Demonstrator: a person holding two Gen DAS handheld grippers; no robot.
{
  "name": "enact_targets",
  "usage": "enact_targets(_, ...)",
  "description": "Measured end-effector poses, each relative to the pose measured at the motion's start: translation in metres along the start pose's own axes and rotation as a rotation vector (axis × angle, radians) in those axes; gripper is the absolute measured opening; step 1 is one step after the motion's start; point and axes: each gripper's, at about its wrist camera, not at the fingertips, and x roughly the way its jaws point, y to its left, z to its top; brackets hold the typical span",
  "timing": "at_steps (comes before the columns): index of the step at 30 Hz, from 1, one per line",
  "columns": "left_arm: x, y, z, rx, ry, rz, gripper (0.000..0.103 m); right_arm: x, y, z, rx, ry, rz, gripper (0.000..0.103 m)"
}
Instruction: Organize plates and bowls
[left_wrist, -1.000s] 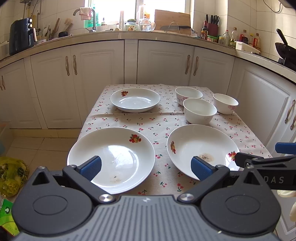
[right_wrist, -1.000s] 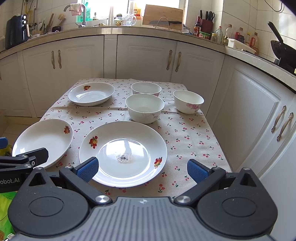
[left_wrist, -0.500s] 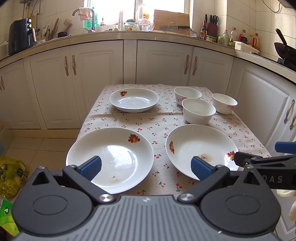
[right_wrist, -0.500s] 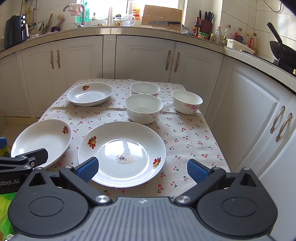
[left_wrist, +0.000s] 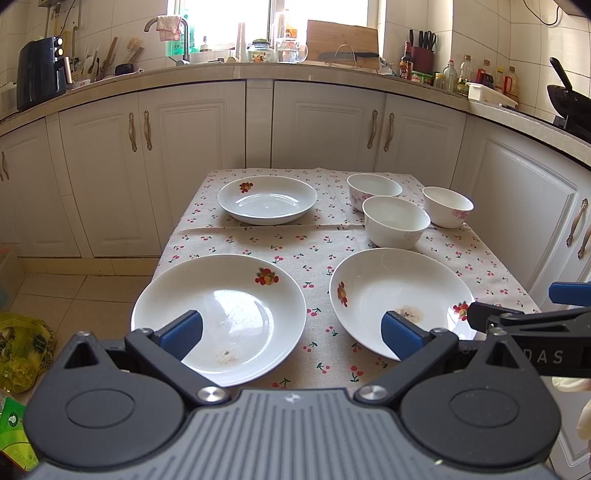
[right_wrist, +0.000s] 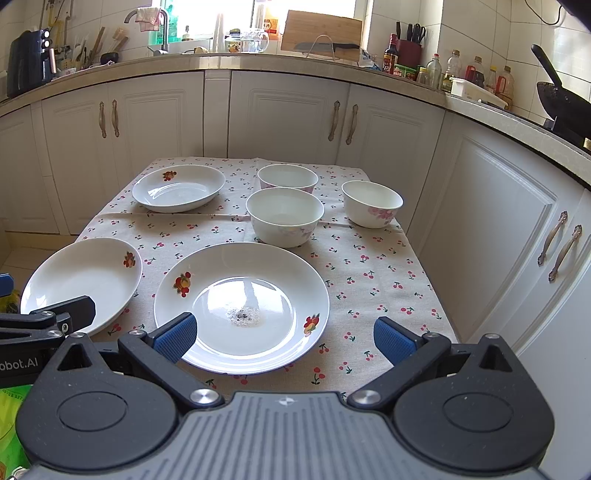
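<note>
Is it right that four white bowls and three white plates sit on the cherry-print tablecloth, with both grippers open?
Not quite: the right wrist view shows three white bowls, not four. The three white plates do sit on the cherry-print tablecloth, and the left gripper and right gripper are both open.

Daylight pours through a window (left_wrist: 229, 18) above the sink in a tiled kitchen, where white cabinets (left_wrist: 192, 162) run beneath a beige countertop (left_wrist: 258, 70) that curves along three walls. A black air fryer (left_wrist: 38, 79) stands at left, a wooden cutting board (left_wrist: 341, 38) leans at the window, and bottles (left_wrist: 461, 75) and a wok (left_wrist: 569, 99) sit at right. Pale floor tiles (left_wrist: 85, 288) show below.
</note>
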Motion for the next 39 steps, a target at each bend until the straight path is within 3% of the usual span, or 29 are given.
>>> enact_targets(39, 0.0026, -0.0006, 0.0022, 0.02, -0.013, -0.006, 0.102, 0.0047, 0.0005, 0.0037, -0.022, -0.002, -0.003, 0.103)
